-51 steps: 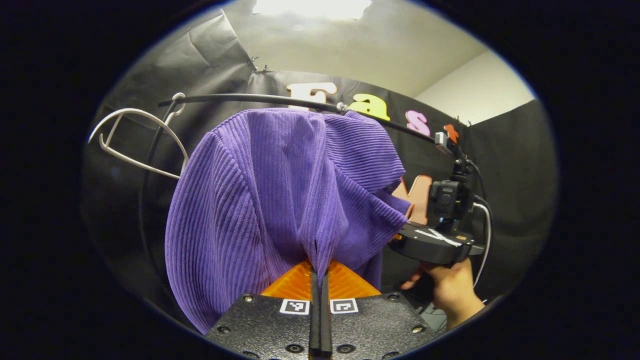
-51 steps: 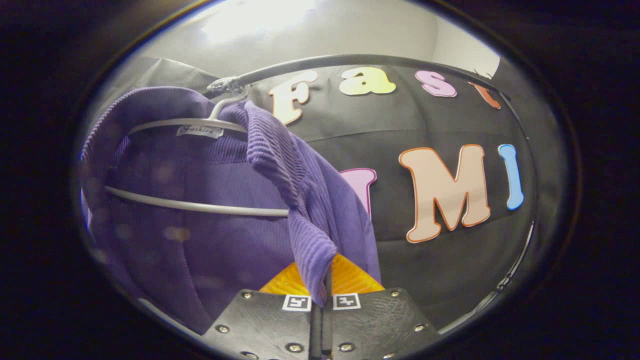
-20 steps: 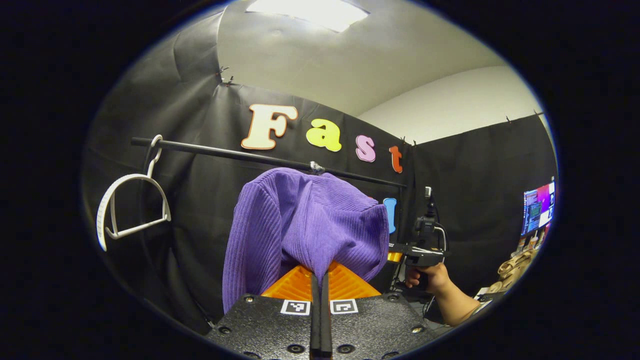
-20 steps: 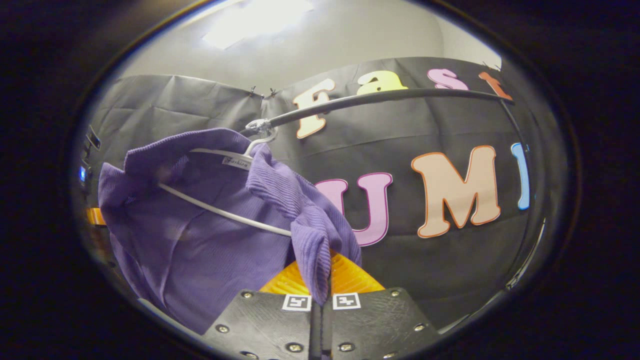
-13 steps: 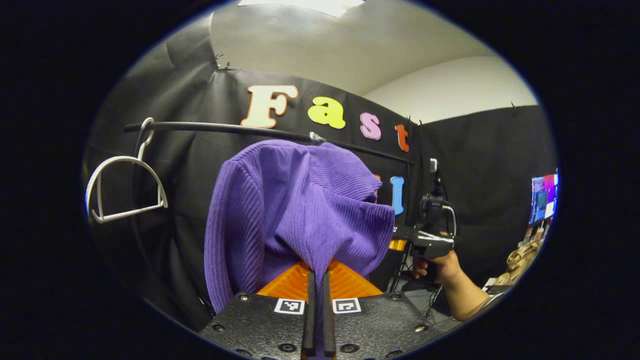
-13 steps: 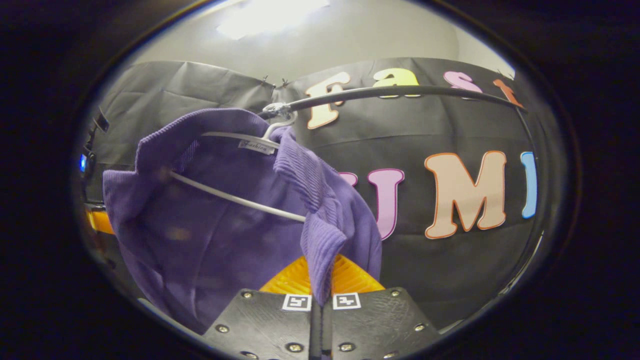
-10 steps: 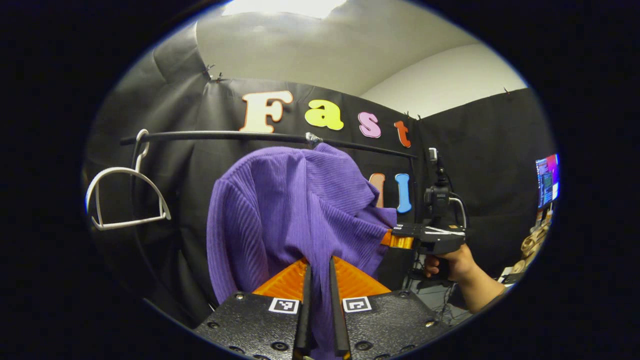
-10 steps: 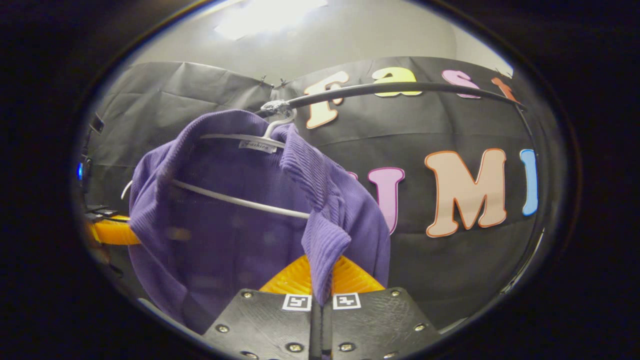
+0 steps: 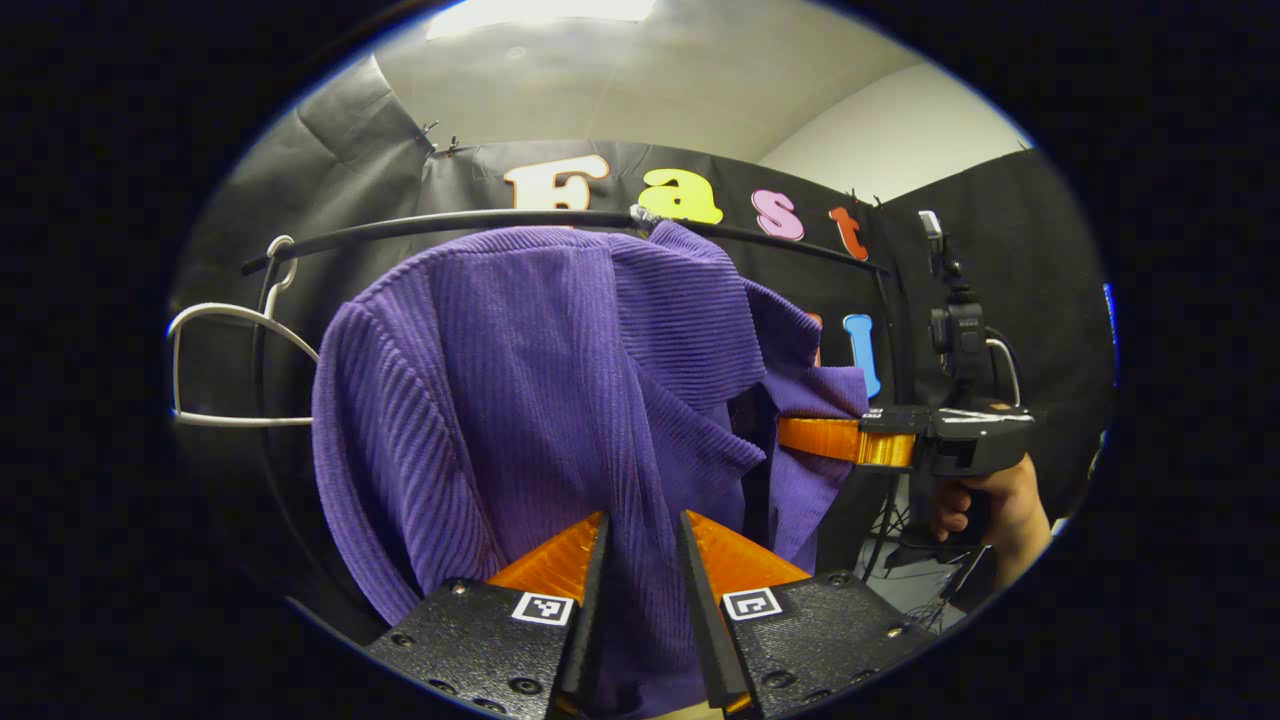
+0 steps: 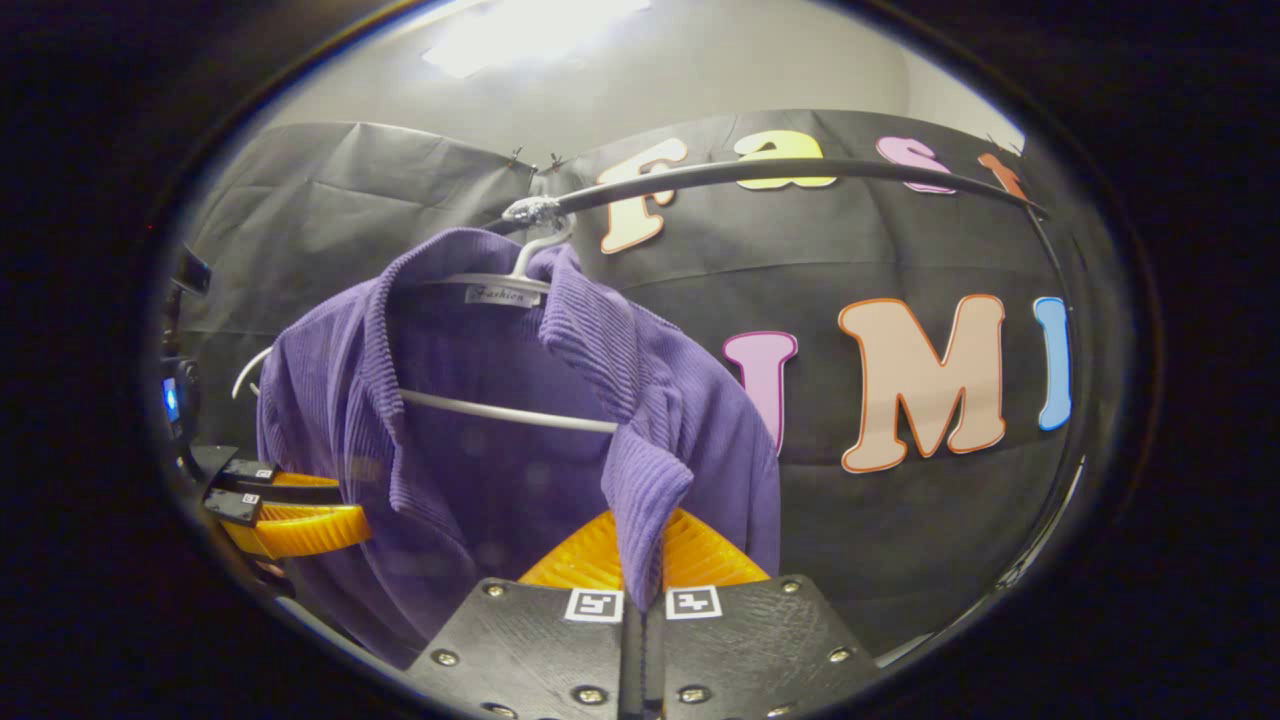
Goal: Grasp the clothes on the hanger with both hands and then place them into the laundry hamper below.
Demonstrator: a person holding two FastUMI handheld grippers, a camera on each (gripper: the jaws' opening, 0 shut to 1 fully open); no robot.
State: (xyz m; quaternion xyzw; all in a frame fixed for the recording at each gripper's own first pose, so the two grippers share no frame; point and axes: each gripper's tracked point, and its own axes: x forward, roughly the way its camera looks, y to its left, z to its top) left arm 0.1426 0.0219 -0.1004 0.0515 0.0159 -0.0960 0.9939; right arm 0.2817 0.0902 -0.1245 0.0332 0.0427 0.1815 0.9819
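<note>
Purple ribbed knit, a collared garment [image 9: 540,400], hangs from a thin white hanger [image 10: 500,408] hooked over the black rail [image 10: 800,170]. I see my left gripper [image 9: 640,560] with its ridged orange fingers [image 9: 555,555] parted, cloth hanging loose in the gap between them. My right gripper [image 10: 641,560] is closed tight, both fingers pinching a fold of the front edge; in the left gripper view it reaches in from the right, held by a hand [image 9: 985,500]. A second, bare white hanger [image 9: 220,370] hangs at the rail's left end. Black cloth wall [image 10: 330,220] behind, pale ceiling [image 9: 640,80] above.
</note>
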